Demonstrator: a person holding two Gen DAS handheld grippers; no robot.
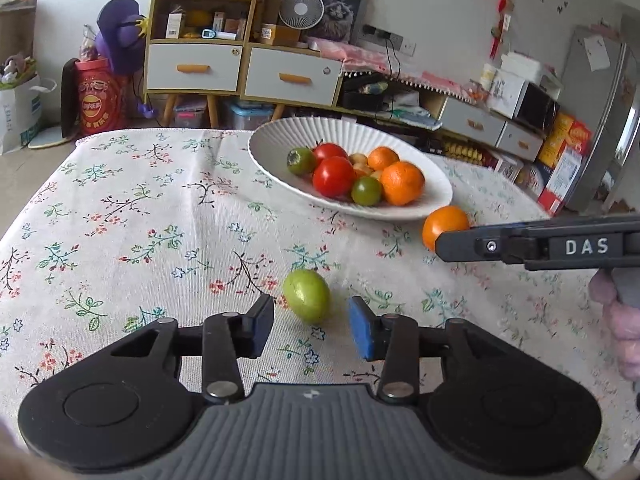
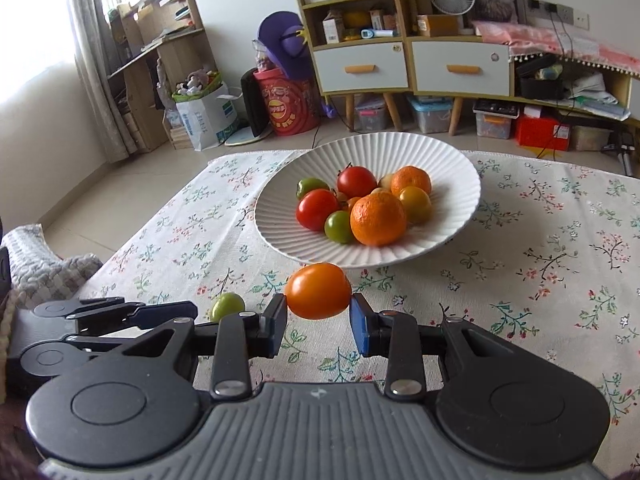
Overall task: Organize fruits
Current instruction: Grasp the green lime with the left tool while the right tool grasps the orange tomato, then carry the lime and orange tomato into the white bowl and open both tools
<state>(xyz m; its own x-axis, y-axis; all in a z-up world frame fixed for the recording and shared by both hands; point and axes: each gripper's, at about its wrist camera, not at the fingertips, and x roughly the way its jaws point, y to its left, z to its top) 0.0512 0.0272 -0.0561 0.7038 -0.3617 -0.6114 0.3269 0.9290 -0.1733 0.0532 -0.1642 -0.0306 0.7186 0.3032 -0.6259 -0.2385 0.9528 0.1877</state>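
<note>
A white ribbed bowl on the floral tablecloth holds red and green tomatoes and oranges. A green fruit lies on the cloth, just ahead of and between the tips of my open left gripper. My right gripper is shut on an orange fruit, in front of the bowl's near rim. The right gripper's finger shows from the side in the left wrist view. The left gripper shows at the lower left of the right wrist view.
The floral-clothed table ends at a far edge behind the bowl. Beyond it stand shelves with drawers, a red drum and a fridge. A knitted grey cushion lies left of the table.
</note>
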